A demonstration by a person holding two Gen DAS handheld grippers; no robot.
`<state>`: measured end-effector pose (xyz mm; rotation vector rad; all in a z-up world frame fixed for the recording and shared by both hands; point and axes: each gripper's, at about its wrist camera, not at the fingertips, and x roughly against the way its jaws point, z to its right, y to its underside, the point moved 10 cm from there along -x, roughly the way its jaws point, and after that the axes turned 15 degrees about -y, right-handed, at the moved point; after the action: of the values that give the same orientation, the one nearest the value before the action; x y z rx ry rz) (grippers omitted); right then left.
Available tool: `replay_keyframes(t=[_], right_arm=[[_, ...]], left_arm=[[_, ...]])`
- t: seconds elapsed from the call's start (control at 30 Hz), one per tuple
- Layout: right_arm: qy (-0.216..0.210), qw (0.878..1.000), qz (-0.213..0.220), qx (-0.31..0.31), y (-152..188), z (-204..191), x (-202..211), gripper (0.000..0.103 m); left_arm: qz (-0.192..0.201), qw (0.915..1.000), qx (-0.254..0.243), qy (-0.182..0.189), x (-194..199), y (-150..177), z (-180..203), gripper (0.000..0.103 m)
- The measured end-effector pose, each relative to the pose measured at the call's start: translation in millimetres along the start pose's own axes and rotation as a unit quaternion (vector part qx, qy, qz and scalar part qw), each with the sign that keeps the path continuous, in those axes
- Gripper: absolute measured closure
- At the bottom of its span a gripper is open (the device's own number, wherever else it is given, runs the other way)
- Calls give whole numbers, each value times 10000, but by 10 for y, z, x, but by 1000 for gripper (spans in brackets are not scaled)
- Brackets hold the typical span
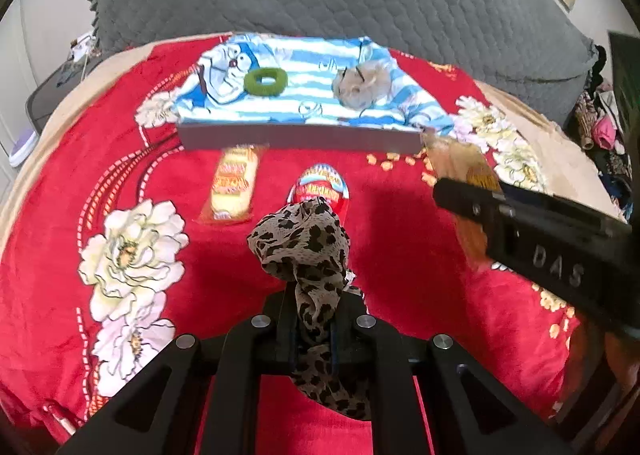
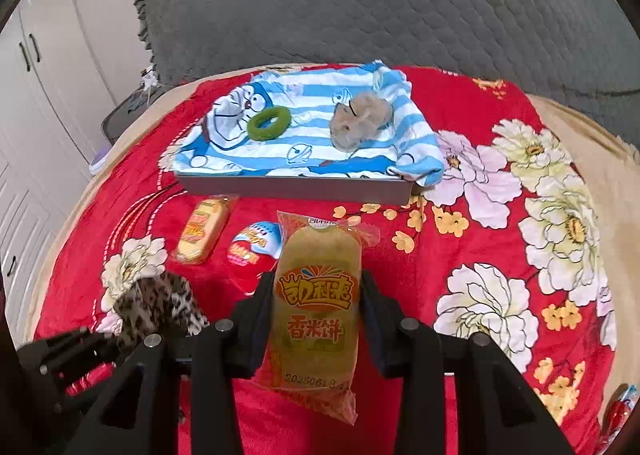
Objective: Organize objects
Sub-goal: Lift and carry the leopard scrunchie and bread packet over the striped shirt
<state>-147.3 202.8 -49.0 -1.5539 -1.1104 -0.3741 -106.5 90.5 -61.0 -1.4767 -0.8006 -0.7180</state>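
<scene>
Holding stuff in both grippers over the red flowered blanket (image 2: 460, 159) right now. The left gripper (image 1: 314, 319) is pinched tight on a leopard-print scrunchie (image 1: 304, 243), which bunches up above the jaws and hangs out below them too. The right gripper (image 2: 318, 315) is clamped on a yellow snack packet (image 2: 316, 307), pads pressing both long sides, packet standing upright, clear of the blanket.

Toward the far edge of the blanket there's a grey tray (image 2: 296, 188) lined with a blue-striped cartoon cloth (image 2: 320, 135). On that cloth sit a green ring (image 2: 268, 123) and, well apart from it, a fuzzy beige hair clip (image 2: 360, 121). Just in front of the tray's near wall lie a second snack packet (image 2: 202, 231) and a red-and-blue egg-shaped pack (image 2: 254, 243), side by side but not touching.
</scene>
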Motion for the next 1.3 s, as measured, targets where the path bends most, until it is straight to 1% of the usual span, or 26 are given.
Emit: replay_keyframes(t=[0.1,0.27,0.37,0.47,0.77,0.9,1.07,1.3], right_arm=[[42,9998,84,154,3,-101,115,62],[-5,9995,211,245,14,-225,284,62],[69,9989,258,376,34,-275,376,62],[14,9989,337,330,40,-305,462,62],[-74,9957,733,567,-174,-520,765,62],[-17,9938,907,645,-238,-556,838,62],[11,9925,1017,682,-320,-573,817,62],[2,9880,1359,737,-569,-612,849,62]], left_arm=[[83,9999,64,-6,109,-48,-48,92],[226,9996,163,-25,303,-116,-148,92],[281,9994,212,-37,389,-147,-193,92],[375,9990,232,-68,496,-186,-235,92],[742,9971,114,-102,809,-377,-187,92],[833,9964,111,-134,851,-468,-177,92],[981,9949,96,-203,852,-622,-187,92],[1123,9932,30,-293,795,-859,-148,92]])
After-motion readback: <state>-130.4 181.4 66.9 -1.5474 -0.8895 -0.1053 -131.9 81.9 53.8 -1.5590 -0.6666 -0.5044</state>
